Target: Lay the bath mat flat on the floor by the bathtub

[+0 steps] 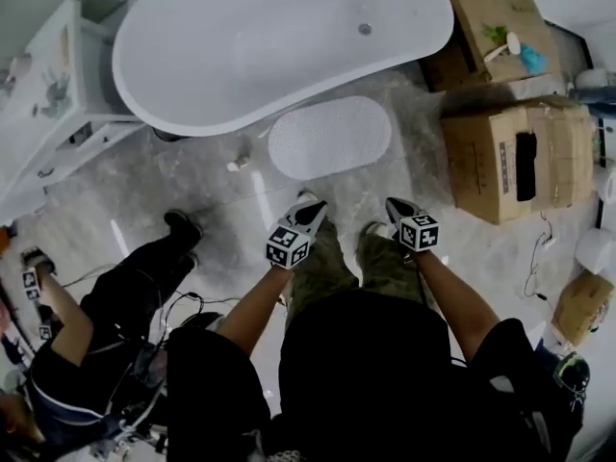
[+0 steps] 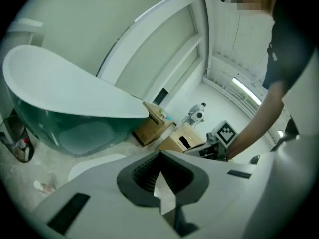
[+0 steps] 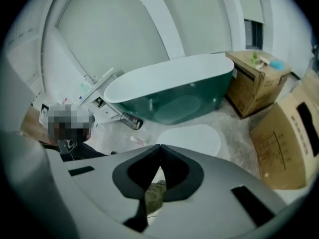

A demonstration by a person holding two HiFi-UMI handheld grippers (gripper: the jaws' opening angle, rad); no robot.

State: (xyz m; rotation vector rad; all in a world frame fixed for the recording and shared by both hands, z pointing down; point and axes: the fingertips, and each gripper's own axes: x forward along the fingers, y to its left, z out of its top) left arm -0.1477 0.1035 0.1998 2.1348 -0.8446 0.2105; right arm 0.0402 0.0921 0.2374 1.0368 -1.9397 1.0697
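The white oval bath mat point(image 1: 329, 136) lies flat on the grey floor just in front of the white bathtub point(image 1: 279, 37). Both grippers hang well above the floor, over my feet, short of the mat. My left gripper point(image 1: 310, 204) is shut with nothing in it, and my right gripper point(image 1: 397, 206) is shut and empty too. In the left gripper view the jaws point(image 2: 160, 153) meet tip to tip, with the mat point(image 2: 94, 163) and tub point(image 2: 75, 91) beyond. In the right gripper view the closed gripper point(image 3: 160, 147) points down at the mat point(image 3: 192, 138) beside the tub point(image 3: 169, 91).
Two cardboard boxes point(image 1: 515, 157) point(image 1: 491, 32) stand right of the mat. A white cabinet point(image 1: 53, 104) is left of the tub. Another person point(image 1: 106, 335) crouches at lower left among cables. A small object point(image 1: 238, 165) lies on the floor left of the mat.
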